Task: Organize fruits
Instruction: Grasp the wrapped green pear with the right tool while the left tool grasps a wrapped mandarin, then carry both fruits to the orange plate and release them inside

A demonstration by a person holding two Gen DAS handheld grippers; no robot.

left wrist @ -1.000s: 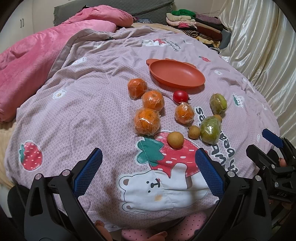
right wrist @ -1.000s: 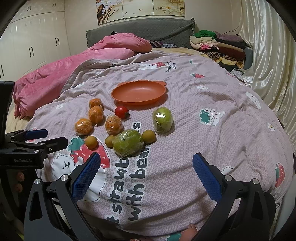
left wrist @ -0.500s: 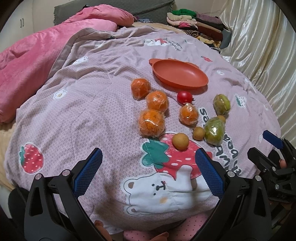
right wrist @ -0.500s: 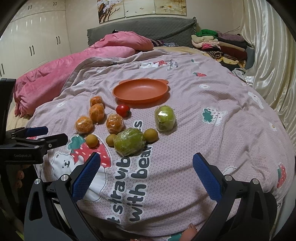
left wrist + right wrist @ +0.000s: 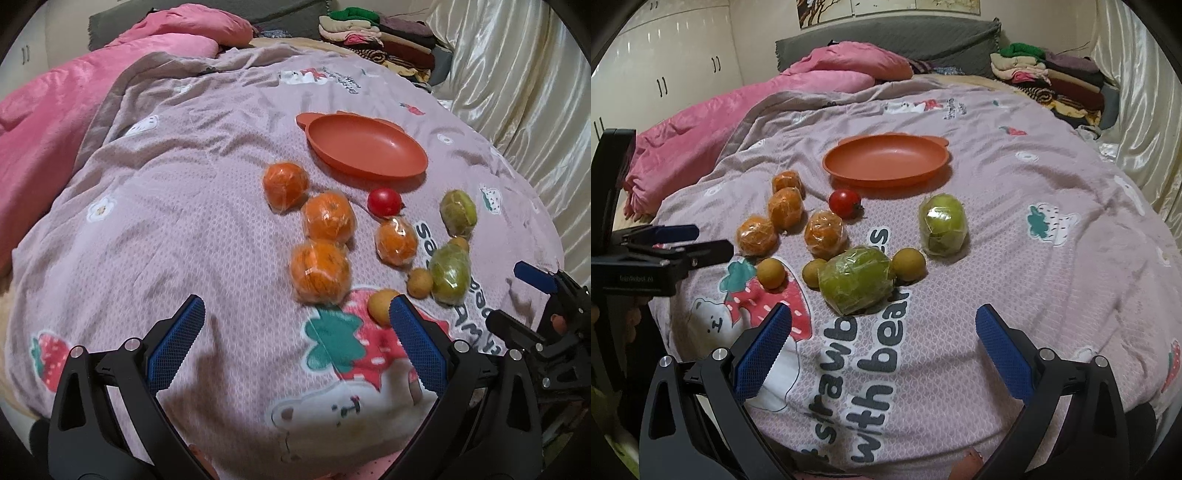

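Observation:
An empty orange plate (image 5: 369, 147) (image 5: 886, 162) lies on the bed. In front of it lie several plastic-wrapped oranges (image 5: 319, 271) (image 5: 825, 234), a red tomato (image 5: 384, 201) (image 5: 844, 202), two wrapped green fruits (image 5: 857, 278) (image 5: 942, 225) and three small yellow-brown fruits (image 5: 771, 272). My left gripper (image 5: 295, 343) is open and empty, just short of the nearest orange. My right gripper (image 5: 882, 347) is open and empty, short of the near green fruit (image 5: 448, 273).
The fruits rest on a lilac quilt (image 5: 1015, 221) with strawberry and bear prints. A pink duvet (image 5: 44, 122) lies to the left. Folded clothes (image 5: 1049, 74) are stacked at the back right. A shiny curtain (image 5: 517, 74) hangs along the right.
Both grippers have moved forward toward the fruits, which now appear larger and nearer. Both stay open and empty. No fruit has moved.

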